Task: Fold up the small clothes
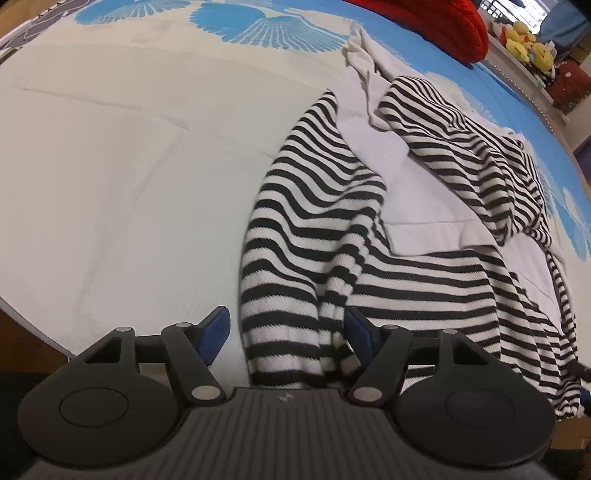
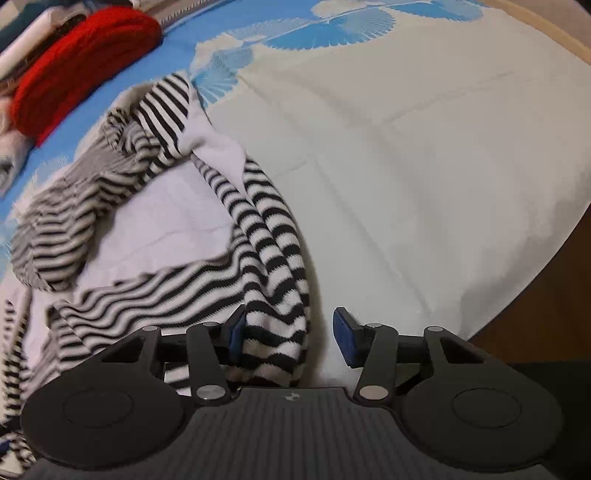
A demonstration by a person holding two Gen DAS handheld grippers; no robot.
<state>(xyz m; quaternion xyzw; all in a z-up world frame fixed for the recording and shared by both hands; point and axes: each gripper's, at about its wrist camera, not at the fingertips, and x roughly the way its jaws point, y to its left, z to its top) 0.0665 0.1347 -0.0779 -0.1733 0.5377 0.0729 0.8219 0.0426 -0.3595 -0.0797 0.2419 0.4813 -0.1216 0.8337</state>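
A black-and-white striped garment (image 1: pixel 332 221) with a white lining lies crumpled on the cream bed sheet (image 1: pixel 129 184). My left gripper (image 1: pixel 288 332) stands open over its near striped edge. The cloth lies between the jaws against the right pad, and a gap shows at the left pad. In the right wrist view the same striped garment (image 2: pixel 273 258) runs down into my right gripper (image 2: pixel 291 334), which is also open. Its left pad touches a striped fold and its right pad stands clear over the sheet (image 2: pixel 424 184).
A red knitted item (image 2: pixel 85 51) lies at the far side on the blue fan-patterned part of the sheet (image 1: pixel 266 33). Yellow plush toys (image 1: pixel 524 37) sit beyond the bed. The bed's edge and brown floor (image 2: pixel 535 295) lie close to the right gripper.
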